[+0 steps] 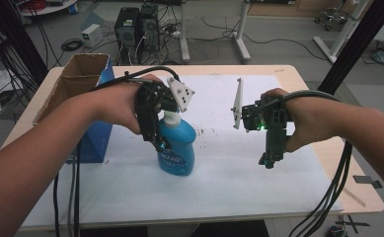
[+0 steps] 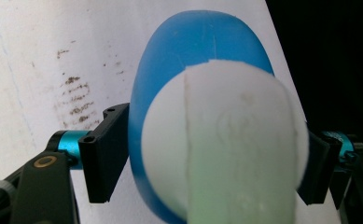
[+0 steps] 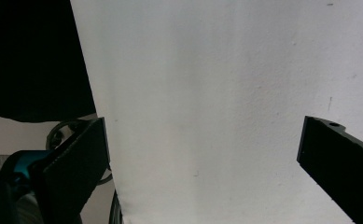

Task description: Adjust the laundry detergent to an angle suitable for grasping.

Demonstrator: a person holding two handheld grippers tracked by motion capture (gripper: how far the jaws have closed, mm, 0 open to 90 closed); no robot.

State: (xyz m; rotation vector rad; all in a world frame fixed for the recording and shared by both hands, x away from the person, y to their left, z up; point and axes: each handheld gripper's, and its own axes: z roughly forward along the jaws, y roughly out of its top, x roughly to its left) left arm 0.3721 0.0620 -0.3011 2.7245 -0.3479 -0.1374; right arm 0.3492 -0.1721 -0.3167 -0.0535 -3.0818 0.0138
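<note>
The left gripper (image 1: 161, 140) is straddling the blue bottle (image 1: 177, 143) loosely (pads apparently clear), while the right gripper (image 1: 270, 159) is hanging open beside it.

The blue bottle (image 1: 176, 145) stands upright on the table (image 1: 239, 173). Left of it, a cardboard box (image 1: 83, 79) blocks passage. Right of it lies open white surface.

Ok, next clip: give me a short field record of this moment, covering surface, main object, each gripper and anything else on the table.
surface: white sheet over a wooden table
main object: blue bottle with white cap, standing upright
left gripper: comes down from above, one jaw on each side of the bottle; contact cannot be judged
right gripper: jaws wide apart, nothing between them, points down at the sheet
other: open cardboard box at the table's left edge
</note>
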